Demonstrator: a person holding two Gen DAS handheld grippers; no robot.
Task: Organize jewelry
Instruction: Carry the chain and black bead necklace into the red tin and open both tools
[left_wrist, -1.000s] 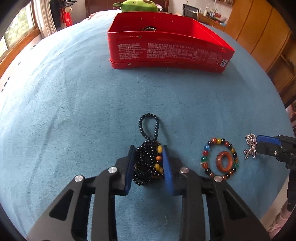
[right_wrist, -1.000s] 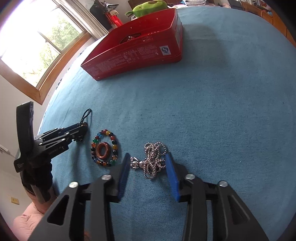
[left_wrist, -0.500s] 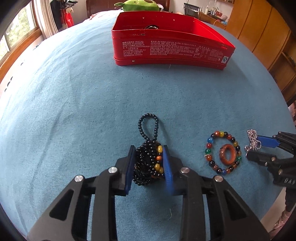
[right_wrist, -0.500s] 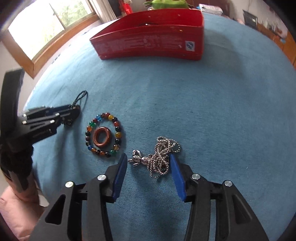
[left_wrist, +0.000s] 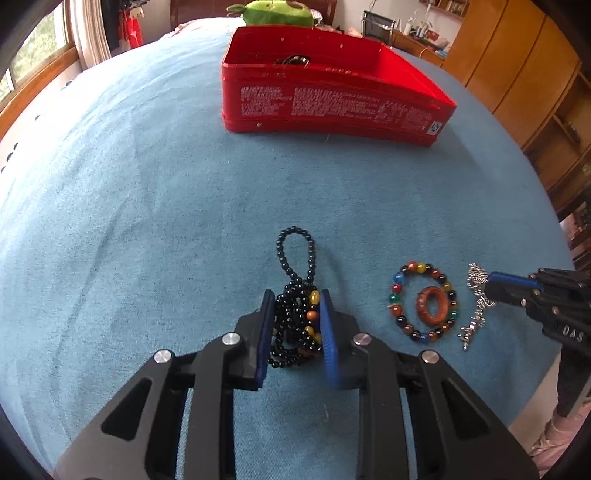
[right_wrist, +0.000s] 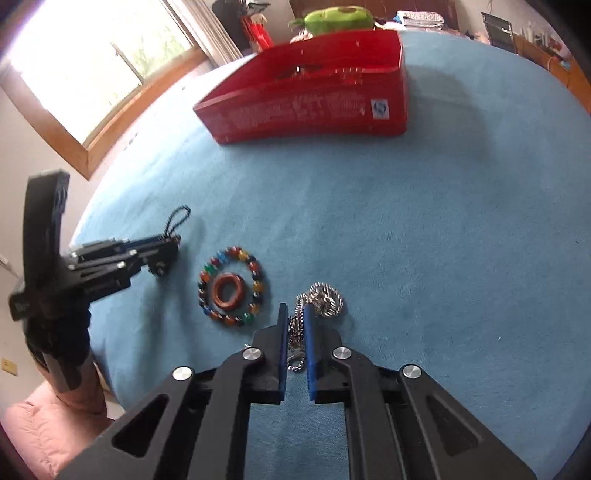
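My left gripper (left_wrist: 295, 299) is shut on a black bead necklace (left_wrist: 295, 266) with some amber beads, lying on the blue cloth. My right gripper (right_wrist: 295, 310) is shut on a silver chain (right_wrist: 325, 295); the chain also shows in the left wrist view (left_wrist: 476, 299). Between them lies a multicoloured bead bracelet (left_wrist: 424, 299) with a brown ring (left_wrist: 432, 302) inside it; both also show in the right wrist view, bracelet (right_wrist: 255, 266) and ring (right_wrist: 227, 290). An open red tin box (left_wrist: 332, 107) stands farther back on the cloth, with a dark item inside.
The blue cloth (left_wrist: 147, 206) covers a round table whose edge drops off close to the right of the chain. A green plush toy (left_wrist: 273, 13) lies behind the box. Wooden cabinets (left_wrist: 517, 74) stand at the right, a window (right_wrist: 92, 62) at the left.
Both grippers have closed: the left jaws narrowed onto the black necklace and the right jaws closed from wide open onto the silver chain.
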